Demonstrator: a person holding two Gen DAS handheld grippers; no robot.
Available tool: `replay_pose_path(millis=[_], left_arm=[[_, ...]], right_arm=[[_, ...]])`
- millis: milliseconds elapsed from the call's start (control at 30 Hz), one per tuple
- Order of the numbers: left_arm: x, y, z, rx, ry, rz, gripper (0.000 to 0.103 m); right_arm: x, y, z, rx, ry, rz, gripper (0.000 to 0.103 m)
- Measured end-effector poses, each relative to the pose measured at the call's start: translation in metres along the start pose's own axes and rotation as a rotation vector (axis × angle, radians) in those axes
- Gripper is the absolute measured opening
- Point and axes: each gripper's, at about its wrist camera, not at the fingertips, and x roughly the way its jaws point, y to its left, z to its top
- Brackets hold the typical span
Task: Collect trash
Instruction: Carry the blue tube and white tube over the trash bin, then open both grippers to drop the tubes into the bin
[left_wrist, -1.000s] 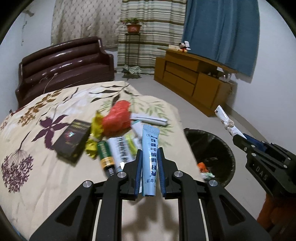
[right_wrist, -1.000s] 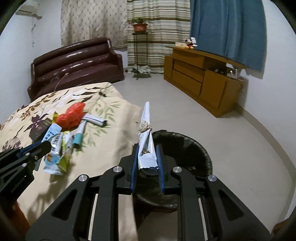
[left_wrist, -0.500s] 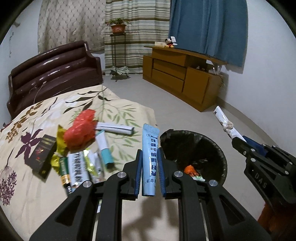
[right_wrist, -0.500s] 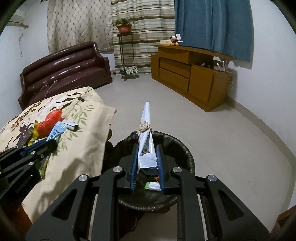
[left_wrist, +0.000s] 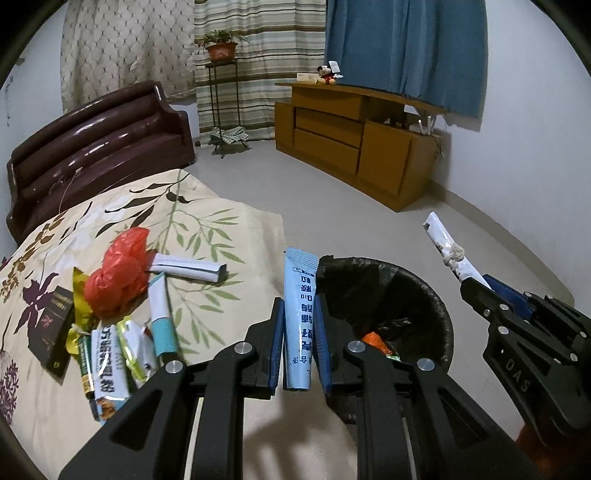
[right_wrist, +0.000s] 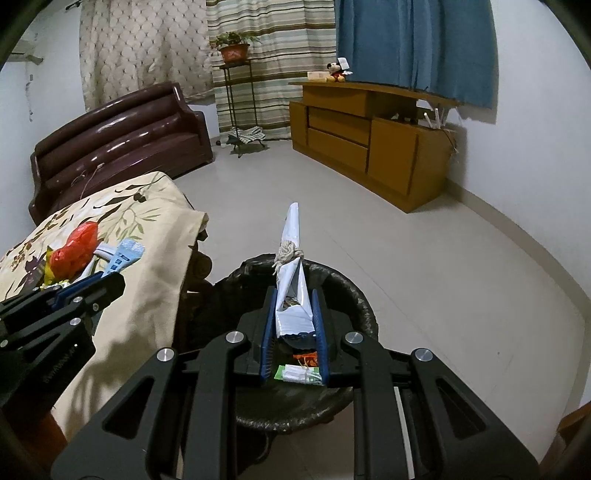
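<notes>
A: Carrying two pieces to the black-lined round trash bin (right_wrist: 365, 317) beside the bed's corner. My right gripper (right_wrist: 294, 325) is clamped on a folded white paper wrapper tied with string (right_wrist: 291, 258), directly over the bin's mouth. I'd let go there.

B: And the left?

A: My left gripper (left_wrist: 298, 332) pinches a pale blue plastic tube with printed characters (left_wrist: 300, 306), hanging over the floral bedspread's (left_wrist: 229, 229) edge, beside the rim. I'd carry it across the rim first.

B: Do the views differ?

A: Only the left shows the litter pile's black box (left_wrist: 51, 325) and green sachets (left_wrist: 107, 362).
</notes>
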Motion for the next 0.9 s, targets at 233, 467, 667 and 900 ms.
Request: replay_pose_path(millis=[233,467,667,900], left_arm=[[0.009,-0.007,0.005,0.014,0.005,0.008,0.017],[0.019,-0.011,0.013,0.02,0.01,0.021,0.017],[0.025,-0.014,0.015,0.021,0.019,0.027,0.019],[0.028,-0.012,0.013,0.002,0.025,0.033,0.048]], right_arm=[[0.011,-0.008,0.003,0.019,0.004,-0.004,0.018],[0.02,-0.013,0.005,0.031,0.006,-0.007,0.018],[0.028,-0.017,0.007,0.039,0.016,-0.01,0.02],[0.032,-0.022,0.004,0.061,0.02,-0.018,0.035]])
